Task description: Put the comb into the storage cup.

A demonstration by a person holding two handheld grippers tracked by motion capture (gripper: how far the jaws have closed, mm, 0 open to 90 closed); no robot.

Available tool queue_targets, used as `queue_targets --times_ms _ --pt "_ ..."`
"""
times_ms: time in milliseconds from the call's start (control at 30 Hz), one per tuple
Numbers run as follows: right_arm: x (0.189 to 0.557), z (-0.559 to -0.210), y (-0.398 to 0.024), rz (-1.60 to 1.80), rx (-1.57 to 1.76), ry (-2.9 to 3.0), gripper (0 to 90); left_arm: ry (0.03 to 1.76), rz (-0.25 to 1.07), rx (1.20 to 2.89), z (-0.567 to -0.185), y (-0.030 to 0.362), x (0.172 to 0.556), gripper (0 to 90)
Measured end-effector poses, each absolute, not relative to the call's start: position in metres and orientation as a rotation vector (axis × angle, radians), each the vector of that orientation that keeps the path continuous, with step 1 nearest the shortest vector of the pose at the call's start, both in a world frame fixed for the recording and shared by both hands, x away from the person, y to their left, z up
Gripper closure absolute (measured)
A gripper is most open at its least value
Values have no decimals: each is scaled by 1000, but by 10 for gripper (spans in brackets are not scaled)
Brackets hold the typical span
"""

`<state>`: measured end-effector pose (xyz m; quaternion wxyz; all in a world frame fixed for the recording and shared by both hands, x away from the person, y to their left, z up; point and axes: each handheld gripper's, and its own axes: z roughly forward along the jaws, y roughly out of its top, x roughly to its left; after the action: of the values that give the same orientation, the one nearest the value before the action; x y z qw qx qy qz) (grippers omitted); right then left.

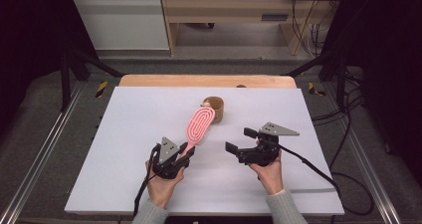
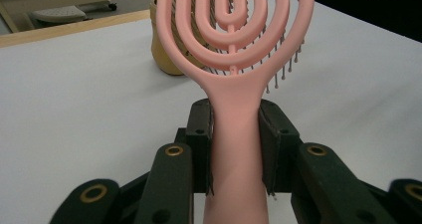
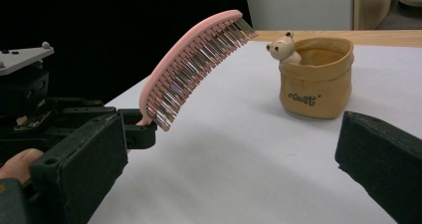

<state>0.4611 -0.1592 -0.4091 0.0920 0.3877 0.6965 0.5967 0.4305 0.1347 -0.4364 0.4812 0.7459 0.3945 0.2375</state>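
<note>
A pink vented hairbrush [image 1: 200, 124] is held above the white table, its head slanting up and away, bristles facing down. My left gripper [image 1: 187, 150] is shut on the brush's handle [image 2: 234, 134], and the jaws press it from both sides. Just beyond the brush head stands a tan pouch-shaped cup [image 1: 215, 108] with a small bear figure [image 3: 282, 46] on its rim. My right gripper [image 1: 240, 140] hovers to the right of the brush handle, pointing left, jaws wide open with nothing between them. From the right gripper view the brush [image 3: 189, 59] rises left of the cup [image 3: 316, 77].
The white table top [image 1: 124, 149] ends in a wooden strip [image 1: 204, 80] at the far edge. Black frame posts [image 1: 67, 69] stand beyond the table's far corners, and cables [image 1: 343, 179] trail off to the right. A wooden cabinet [image 1: 229, 10] stands behind.
</note>
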Motion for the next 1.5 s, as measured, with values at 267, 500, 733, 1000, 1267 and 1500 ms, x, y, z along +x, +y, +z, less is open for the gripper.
queue_targets --times_ms 267,500,733,1000,1267,1500 --pt "462 -405 -153 1789 1164 2064 4 952 578 1821 -437 127 430 698" --pt "463 -405 -152 1796 1192 2055 4 939 574 1823 -436 119 429 698" --pt "464 -405 -152 1798 1204 2050 4 925 571 1828 -435 110 430 698" --pt "464 -403 -151 1798 1207 2043 4 904 573 1827 -432 100 429 698" --pt "465 -402 -149 1801 1213 2043 9 886 578 1833 -429 91 428 698" --pt "467 -403 -149 1803 1234 2036 21 866 584 1846 -430 83 424 698"
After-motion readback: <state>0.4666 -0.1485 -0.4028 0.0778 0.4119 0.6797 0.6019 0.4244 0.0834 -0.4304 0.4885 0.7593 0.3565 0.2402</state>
